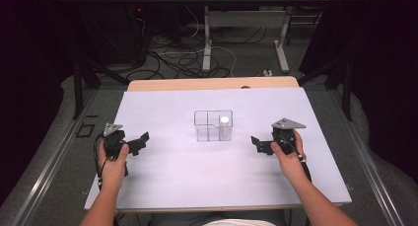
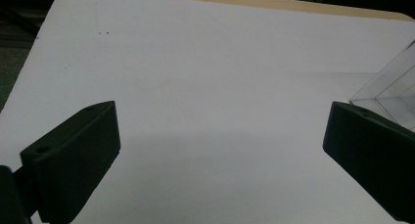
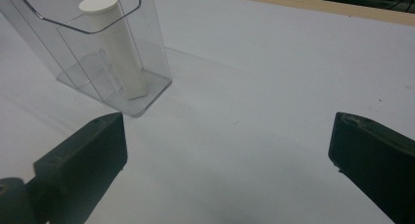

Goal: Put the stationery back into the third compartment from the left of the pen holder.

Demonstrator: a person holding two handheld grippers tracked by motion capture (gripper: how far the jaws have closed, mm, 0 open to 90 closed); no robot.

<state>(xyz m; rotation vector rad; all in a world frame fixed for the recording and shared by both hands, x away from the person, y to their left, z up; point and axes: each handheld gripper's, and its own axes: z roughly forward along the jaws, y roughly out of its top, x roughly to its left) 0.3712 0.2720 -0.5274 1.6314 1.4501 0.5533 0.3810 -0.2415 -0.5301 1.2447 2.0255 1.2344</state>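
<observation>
Left gripper (image 1: 139, 141) and right gripper (image 1: 257, 143) spread wide, empty, flanking clear divided container (image 1: 213, 126) mid-worktop (image 1: 172, 176). White cylinder (image 3: 115, 45) upright in one compartment. Container cropped at the left gripper view's edge.

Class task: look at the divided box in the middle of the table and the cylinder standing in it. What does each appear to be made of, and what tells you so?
Divided box: probably clear hard plastic, glossy; the table shows through its walls and the edges catch light.
Cylinder: opaque white with a matte, even surface, likely plastic, though the look leaves that open.
</observation>
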